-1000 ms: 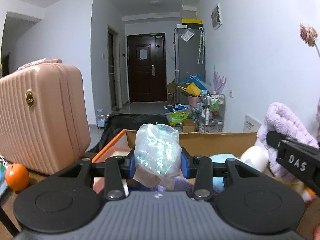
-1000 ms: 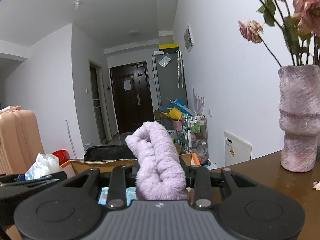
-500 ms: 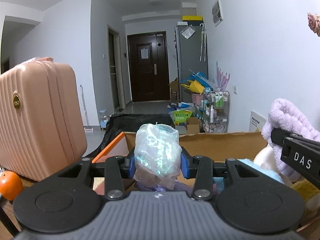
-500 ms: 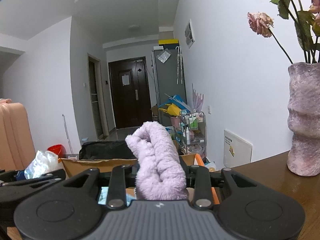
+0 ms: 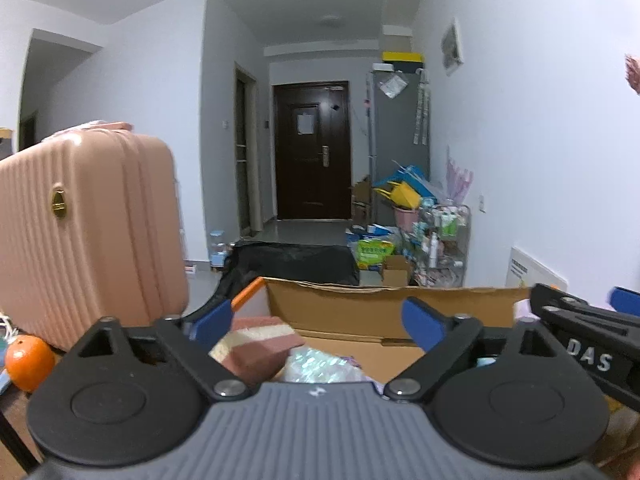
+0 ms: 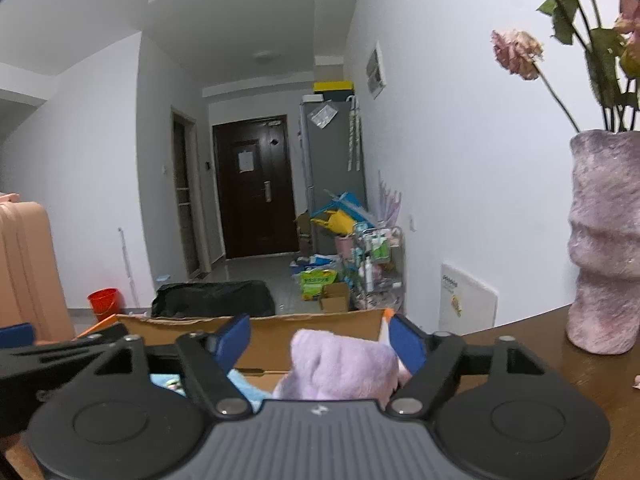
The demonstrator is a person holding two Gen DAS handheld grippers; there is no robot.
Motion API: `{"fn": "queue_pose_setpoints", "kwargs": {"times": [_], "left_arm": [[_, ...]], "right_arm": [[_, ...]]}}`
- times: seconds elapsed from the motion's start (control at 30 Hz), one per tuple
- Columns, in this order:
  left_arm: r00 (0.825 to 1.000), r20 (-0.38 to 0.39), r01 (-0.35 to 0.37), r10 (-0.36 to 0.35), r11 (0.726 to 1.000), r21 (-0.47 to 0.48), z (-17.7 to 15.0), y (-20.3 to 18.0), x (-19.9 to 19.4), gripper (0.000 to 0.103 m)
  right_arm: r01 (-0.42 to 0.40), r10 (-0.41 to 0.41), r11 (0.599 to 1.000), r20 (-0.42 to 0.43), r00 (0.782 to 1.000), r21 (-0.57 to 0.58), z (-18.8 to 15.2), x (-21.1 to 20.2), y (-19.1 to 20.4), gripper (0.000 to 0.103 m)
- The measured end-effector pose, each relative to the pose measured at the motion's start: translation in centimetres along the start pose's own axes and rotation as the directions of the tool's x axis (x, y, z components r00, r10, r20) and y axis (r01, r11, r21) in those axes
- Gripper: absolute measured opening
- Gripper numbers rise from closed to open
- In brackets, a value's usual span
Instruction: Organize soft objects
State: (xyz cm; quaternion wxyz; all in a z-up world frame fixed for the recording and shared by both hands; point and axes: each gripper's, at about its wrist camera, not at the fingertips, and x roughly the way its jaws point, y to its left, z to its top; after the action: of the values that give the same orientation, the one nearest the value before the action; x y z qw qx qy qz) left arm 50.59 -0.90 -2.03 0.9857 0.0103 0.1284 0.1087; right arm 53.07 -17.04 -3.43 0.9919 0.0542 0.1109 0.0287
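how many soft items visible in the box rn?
4, possibly more hidden by the grippers: striped sponge block at left, shiny plastic bag in the middle, blue cloth beside it, purple fluffy towel at right in the cardboard box.

Suitcase [image 5: 86, 236] left of box [image 5: 384, 308] — vase [image 6: 604, 240] right.

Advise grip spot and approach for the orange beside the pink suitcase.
Take the orange across its widest middle, coming from above or from its open near side. It is round and smooth, so an off-centre pinch would probably squirt it out. The pink suitcase stands close behind it and blocks that side.
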Motion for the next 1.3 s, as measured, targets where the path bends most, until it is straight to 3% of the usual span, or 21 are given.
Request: {"fn": "queue_pose_setpoints", "kwargs": {"times": [0.1, 0.17, 0.37, 0.6, 0.77, 1.0, 1.3], "left_arm": [[0.999, 0.008, -0.037, 0.037, 0.999, -0.022, 0.1, 0.4, 0.0, 0.103], [0.999, 0.011, -0.042, 0.042, 0.998, -0.042, 0.3, 0.7, -0.1, 0.103], [0.998, 0.009, -0.057, 0.057, 0.998, -0.037, 0.5, 0.9, -0.1, 0.103], [1.000, 0.018, -0.017, 0.018, 0.998, -0.054, 0.2, 1.8, -2.5, 0.103], [0.999, 0.045, 0.010, -0.008, 0.999, -0.037, -0.4, 2.6, -6.1, 0.103], [0.998, 0.020, 0.068, -0.067, 0.997, -0.030, -1.7, 4.6, -11.8, 0.103], [0.992, -0.001, 0.123, -0.123, 0.992, 0.019, -4.5, 6.9, -22.3, 0.103]], "right_arm": [[0.003, -0.003, 0.999, -0.004, 1.000, 0.039, 0.1, 0.0, -0.6, 0.098], [0.006, -0.006, 0.999, 0.002, 1.000, 0.049, 0.1, -0.1, -0.8, 0.103], [0.013, -0.014, 0.999, 0.013, 1.000, 0.041, -0.1, -0.5, -0.7, 0.103], [0.009, -0.010, 1.000, 0.058, 0.998, 0.005, -0.5, -3.8, -0.8, 0.103], [-0.023, 0.026, 0.999, 0.073, 0.997, -0.033, -1.2, -8.2, -1.1, 0.103], [-0.033, 0.040, 0.996, 0.087, 0.995, -0.080, -2.8, -16.3, -1.8, 0.103], [-0.041, 0.047, 0.992, 0.045, 0.998, -0.121, -4.7, -26.2, -3.0, 0.103]]}}
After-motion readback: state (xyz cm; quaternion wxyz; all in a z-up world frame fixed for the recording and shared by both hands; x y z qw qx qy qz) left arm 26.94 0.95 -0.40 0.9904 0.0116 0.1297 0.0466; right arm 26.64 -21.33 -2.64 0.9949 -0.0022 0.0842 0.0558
